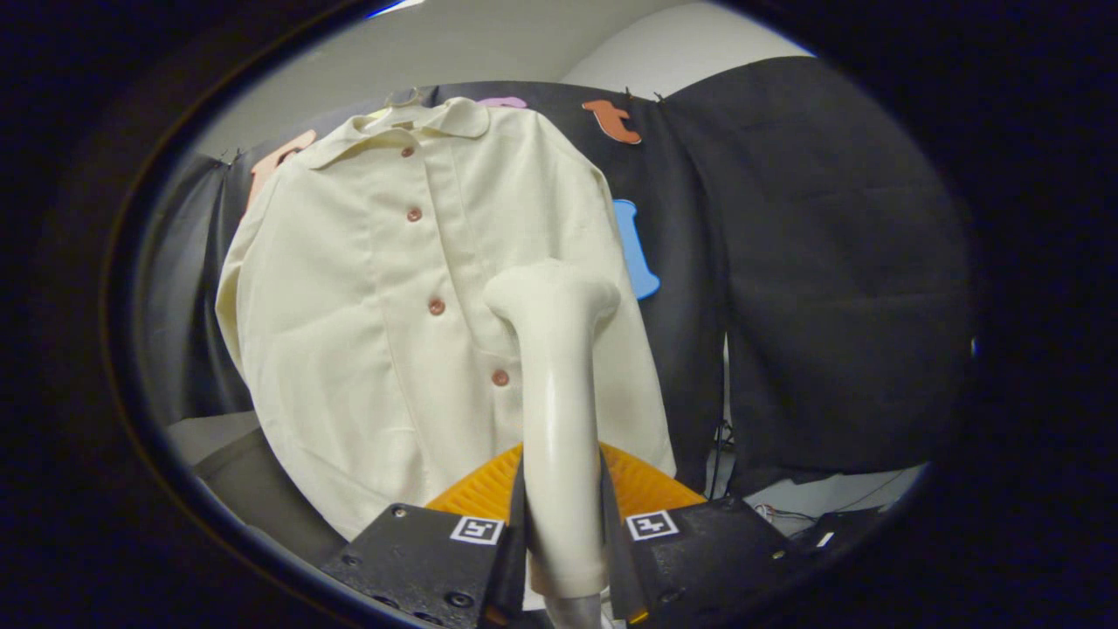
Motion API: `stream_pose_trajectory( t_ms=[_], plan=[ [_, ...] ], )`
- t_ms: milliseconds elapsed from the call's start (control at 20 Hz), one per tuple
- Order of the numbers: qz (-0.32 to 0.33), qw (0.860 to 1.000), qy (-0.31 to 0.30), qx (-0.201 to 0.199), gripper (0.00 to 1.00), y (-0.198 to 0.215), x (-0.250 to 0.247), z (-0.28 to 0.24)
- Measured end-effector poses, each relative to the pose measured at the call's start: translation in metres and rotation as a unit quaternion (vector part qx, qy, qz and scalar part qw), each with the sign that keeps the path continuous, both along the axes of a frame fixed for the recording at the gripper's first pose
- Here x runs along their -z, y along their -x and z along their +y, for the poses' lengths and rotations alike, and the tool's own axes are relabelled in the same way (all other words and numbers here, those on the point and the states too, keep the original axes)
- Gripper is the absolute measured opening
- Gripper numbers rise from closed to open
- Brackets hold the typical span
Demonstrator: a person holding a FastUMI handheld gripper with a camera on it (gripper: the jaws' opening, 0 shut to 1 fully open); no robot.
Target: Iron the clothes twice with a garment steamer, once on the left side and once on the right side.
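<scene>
Gripper view: the gripper (563, 533) is clamped on the garment steamer (556, 393), both fingers pressing its handle.
Steamer head: raised at twelve o'clock from the fingers, facing the cream shirt (419, 306) — contact with the cloth cannot be told.
Shirt: hangs buttoned against the booth wall, beyond the fingers.
Technique: likely best to keep the head flat and glide slowly along one side — steady, no bunching.
</scene>
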State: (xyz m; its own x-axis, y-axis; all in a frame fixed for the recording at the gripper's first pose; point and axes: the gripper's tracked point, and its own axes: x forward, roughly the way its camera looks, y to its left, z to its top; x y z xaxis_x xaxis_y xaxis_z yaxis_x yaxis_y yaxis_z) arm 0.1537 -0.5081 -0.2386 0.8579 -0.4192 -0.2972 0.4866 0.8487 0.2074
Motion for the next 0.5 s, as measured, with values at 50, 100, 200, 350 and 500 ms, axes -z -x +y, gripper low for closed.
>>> stream_pose_trajectory(
  t_ms=[50, 100, 200, 350, 500],
  plan=[
    [0.006, 1.0, -0.003, 0.001, 0.37, 0.005, 0.007, 0.001],
    [0.011, 1.0, -0.005, 0.002, 0.37, 0.009, 0.013, 0.003],
    [0.019, 1.0, -0.012, 0.001, 0.37, 0.016, 0.023, 0.006],
    [0.03, 0.999, -0.017, -0.001, 0.37, 0.026, 0.032, 0.012],
    [0.027, 0.999, -0.034, 0.006, 0.37, 0.04, 0.032, 0.013]
  ],
)
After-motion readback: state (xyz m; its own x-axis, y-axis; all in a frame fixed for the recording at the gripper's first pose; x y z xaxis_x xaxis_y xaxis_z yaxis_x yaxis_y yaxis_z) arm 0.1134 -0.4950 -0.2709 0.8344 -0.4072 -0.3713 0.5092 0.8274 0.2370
